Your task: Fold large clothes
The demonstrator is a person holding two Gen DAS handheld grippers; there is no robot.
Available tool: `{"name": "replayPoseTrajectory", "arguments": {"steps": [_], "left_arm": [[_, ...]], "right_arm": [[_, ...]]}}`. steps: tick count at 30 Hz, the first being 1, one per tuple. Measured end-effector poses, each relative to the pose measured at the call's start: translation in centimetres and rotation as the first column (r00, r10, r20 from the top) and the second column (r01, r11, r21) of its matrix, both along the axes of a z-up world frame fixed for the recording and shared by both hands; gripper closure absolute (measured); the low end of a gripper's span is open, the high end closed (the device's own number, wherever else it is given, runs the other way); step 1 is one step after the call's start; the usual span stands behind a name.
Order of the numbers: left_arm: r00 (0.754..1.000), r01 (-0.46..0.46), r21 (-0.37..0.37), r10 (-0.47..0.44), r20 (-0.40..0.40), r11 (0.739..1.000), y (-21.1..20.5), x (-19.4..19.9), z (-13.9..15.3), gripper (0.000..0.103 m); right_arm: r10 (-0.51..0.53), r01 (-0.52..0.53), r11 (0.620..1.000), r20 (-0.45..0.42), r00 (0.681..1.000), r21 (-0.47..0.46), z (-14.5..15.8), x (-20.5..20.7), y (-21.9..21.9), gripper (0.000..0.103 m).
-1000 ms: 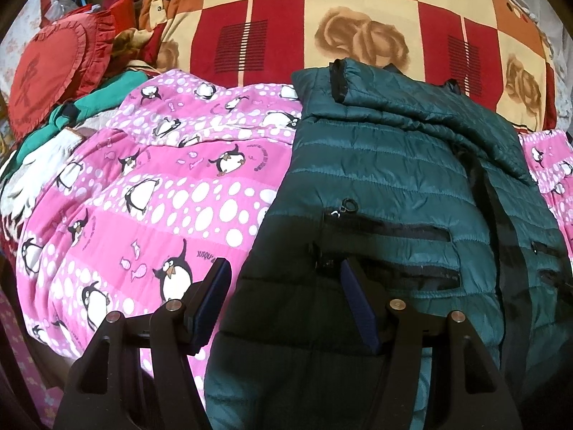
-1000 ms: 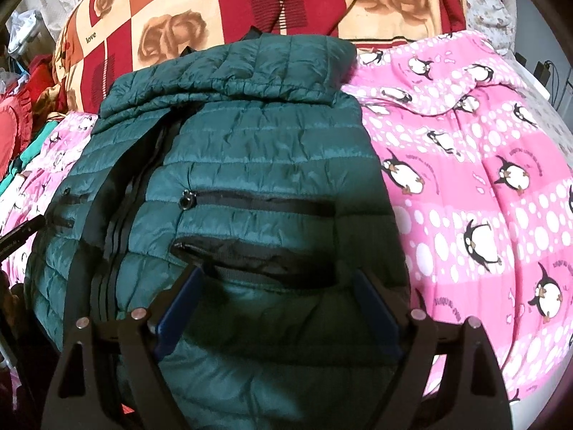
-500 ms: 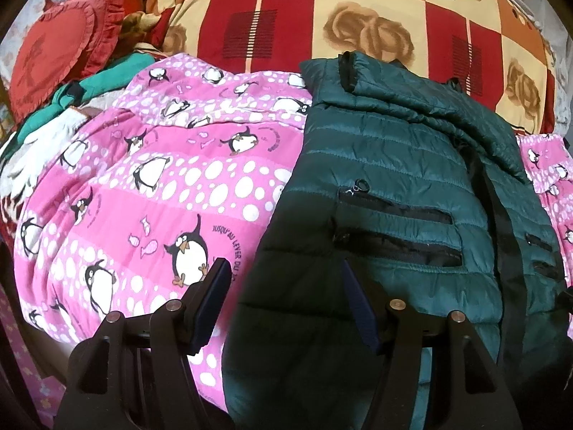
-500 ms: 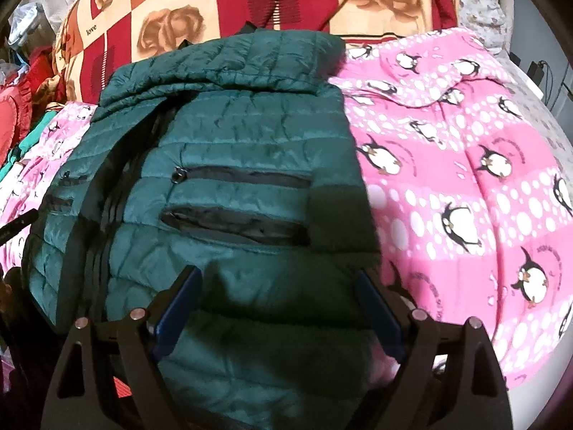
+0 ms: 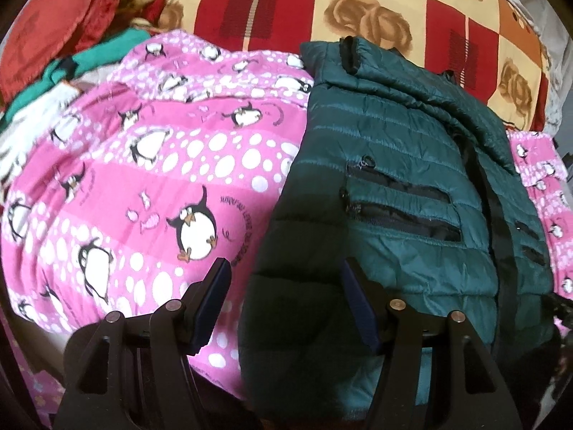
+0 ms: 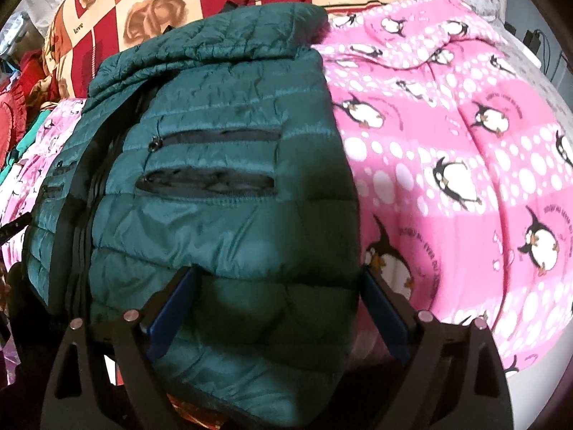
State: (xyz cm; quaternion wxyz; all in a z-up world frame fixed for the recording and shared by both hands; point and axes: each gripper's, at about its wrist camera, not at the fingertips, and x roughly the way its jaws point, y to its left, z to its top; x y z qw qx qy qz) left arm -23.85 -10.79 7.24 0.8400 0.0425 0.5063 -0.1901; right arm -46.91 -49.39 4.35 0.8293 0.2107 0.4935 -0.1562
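Left wrist view: dark green quilted puffer jacket (image 5: 401, 186) lies flat on the pink penguin blanket (image 5: 143, 179), hem toward its near edge, left gripper (image 5: 283, 304) and right gripper (image 6: 279, 308) both spread above the hem corners — light, puffy, slippery shell; pinch there.

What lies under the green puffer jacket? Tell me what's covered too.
The green puffer jacket lies on the pink penguin blanket, which shows on both sides of it. Whatever sits directly beneath the jacket is covered and cannot be seen.
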Motion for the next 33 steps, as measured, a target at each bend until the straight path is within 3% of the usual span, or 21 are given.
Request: {"name": "replayPoseTrajectory", "arguments": {"steps": [12,33], "left_arm": [[0.995,0.016,-0.059,-0.022,-0.092,0.998,1.7,-0.4,-2.0,0.064],[0.99,0.05,-0.08,-0.06,-0.125,0.996,1.7,-1.5,-3.2,0.057]], "right_arm": [[0.045,-0.045,0.997,-0.004,0.999,0.065,-1.1,-0.3,0.4,0.005],[0.094,-0.095,0.988,0.021,0.995,0.119,-1.1,-0.4,1.3,0.004]]}}
